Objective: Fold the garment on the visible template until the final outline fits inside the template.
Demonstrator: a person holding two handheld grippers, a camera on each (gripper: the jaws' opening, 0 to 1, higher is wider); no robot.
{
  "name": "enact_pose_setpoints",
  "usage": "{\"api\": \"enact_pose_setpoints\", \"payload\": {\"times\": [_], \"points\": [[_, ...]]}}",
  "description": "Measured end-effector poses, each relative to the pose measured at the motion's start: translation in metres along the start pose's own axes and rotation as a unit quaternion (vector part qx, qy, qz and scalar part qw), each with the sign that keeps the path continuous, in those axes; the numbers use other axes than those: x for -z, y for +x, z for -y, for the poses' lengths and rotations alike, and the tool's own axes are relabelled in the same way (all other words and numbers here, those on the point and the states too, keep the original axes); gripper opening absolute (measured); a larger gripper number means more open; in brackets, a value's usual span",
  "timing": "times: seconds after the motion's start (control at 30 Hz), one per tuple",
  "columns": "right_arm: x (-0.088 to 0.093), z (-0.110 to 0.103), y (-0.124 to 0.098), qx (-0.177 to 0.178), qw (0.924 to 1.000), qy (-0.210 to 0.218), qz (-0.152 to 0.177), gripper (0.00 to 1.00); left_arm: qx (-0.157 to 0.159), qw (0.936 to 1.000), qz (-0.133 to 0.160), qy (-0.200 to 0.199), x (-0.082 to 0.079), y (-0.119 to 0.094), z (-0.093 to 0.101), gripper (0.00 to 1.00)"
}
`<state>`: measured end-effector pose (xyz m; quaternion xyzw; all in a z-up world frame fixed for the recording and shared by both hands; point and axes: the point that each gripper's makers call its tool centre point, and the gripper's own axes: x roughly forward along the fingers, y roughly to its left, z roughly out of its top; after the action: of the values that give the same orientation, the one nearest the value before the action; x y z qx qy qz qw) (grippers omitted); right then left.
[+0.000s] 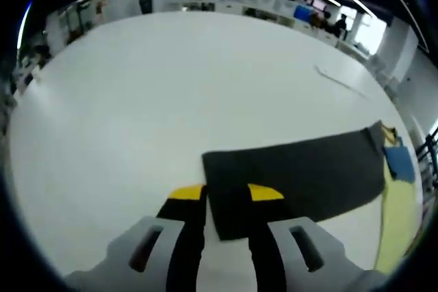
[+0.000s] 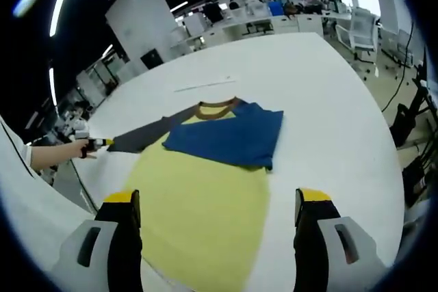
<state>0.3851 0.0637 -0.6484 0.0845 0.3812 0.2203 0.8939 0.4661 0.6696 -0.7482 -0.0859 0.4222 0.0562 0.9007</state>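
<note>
A shirt with a yellow body lies flat on the white table, its brown collar at the far side. The blue sleeve is folded across the chest. The dark grey sleeve stretches out sideways. My right gripper stands wide open above the hem, one jaw on each side of the yellow cloth. My left gripper is at the cuff of the grey sleeve, its jaws a little apart with the cuff's corner between them. From the right gripper view, the left gripper sits at the sleeve's tip.
A hand holds the left gripper at the table's left edge. A thin pale strip lies on the table beyond the collar. Office desks and chairs stand past the far and right edges. Bare tabletop spreads around the shirt.
</note>
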Motion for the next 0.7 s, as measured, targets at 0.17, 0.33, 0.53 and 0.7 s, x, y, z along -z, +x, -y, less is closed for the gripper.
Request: {"api": "enact_pose_setpoints", "payload": {"times": [0.17,0.33,0.53,0.7], "points": [[-0.0008,0.0004,-0.0006,0.002,1.0000,-0.002,0.000,0.93,0.000,1.0000,0.000,-0.001,0.0008,-0.0010,0.0007,0.14],[0.0025,0.0008,-0.0017,0.004,1.0000,-0.004,-0.004,0.93,-0.015,0.9997,0.001,0.017,-0.0010,-0.0028,-0.0043,0.00],[0.0046,0.0006,-0.0052,0.005,1.0000,-0.004,-0.005,0.93,-0.017,0.9998,0.001,0.013,-0.0028,-0.0026,-0.0042,0.00],[0.0039,0.0040,-0.0093,0.008,1.0000,-0.005,-0.002,0.93,-0.013,0.9999,0.009,0.004,-0.0057,-0.0066,0.0000,0.00]]}}
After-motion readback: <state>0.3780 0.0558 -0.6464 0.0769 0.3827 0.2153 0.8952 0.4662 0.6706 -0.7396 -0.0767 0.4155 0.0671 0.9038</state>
